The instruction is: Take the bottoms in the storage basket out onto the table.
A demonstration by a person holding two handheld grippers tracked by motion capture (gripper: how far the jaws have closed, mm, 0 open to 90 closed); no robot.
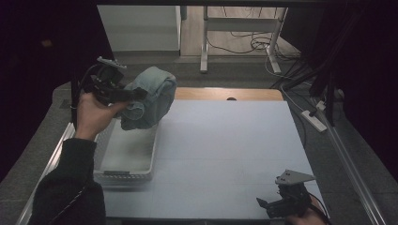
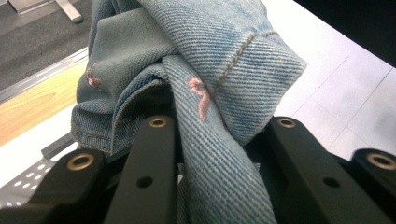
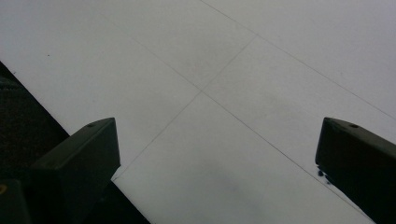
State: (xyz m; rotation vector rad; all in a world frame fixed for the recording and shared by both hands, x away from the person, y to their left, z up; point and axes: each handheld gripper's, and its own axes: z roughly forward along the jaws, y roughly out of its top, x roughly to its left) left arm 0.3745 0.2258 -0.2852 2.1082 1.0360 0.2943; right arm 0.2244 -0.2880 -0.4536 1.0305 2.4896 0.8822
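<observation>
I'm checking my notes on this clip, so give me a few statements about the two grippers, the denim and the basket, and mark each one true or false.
1. The left gripper is shut on the denim garment. True; in the left gripper view a fold of it is clamped between the jaws.
2. The denim garment lies flat on the table. False; it is bunched up and held in the air above the far end of the white basket.
3. The right gripper is open with nothing between its jaws. True.
4. The right gripper holds a corner of the denim. False; it sits near the table's near right edge, far from the cloth.
5. The white basket is at the table's right side. False; it is at the left.
</observation>
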